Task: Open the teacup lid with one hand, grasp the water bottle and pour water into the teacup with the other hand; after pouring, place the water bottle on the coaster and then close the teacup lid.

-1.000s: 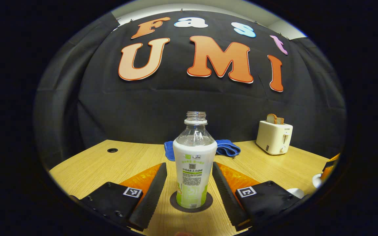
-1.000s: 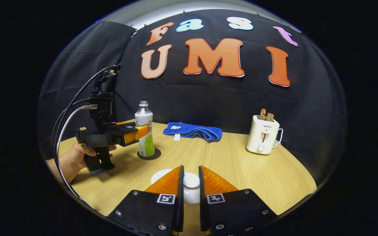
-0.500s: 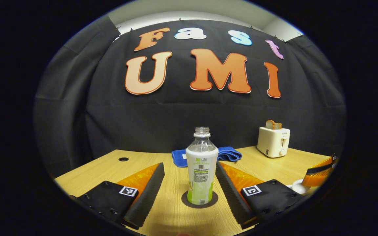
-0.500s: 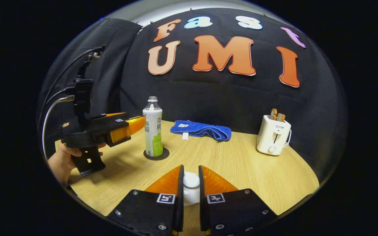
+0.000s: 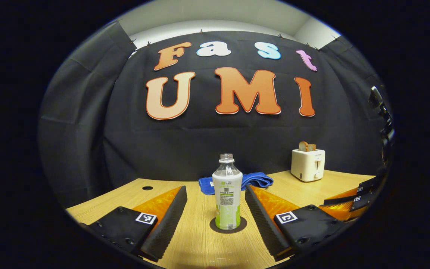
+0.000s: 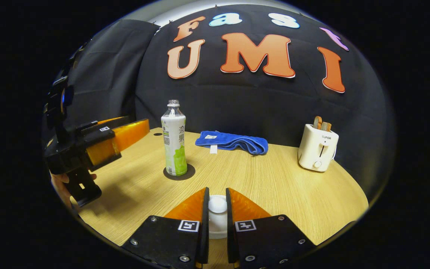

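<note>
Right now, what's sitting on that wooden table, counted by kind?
Bottle: 1
Coaster: 1
Blue towel: 1
Toaster: 1
White lidded teacup: 1
Total: 5

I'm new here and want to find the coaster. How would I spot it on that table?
Start at the wooden table and find the blue towel near the dark back wall. In front of the towel, towards its left end, stands a capless water bottle. The coaster is the thin dark round disc under that bottle, the only flat black thing on the wood.
</note>
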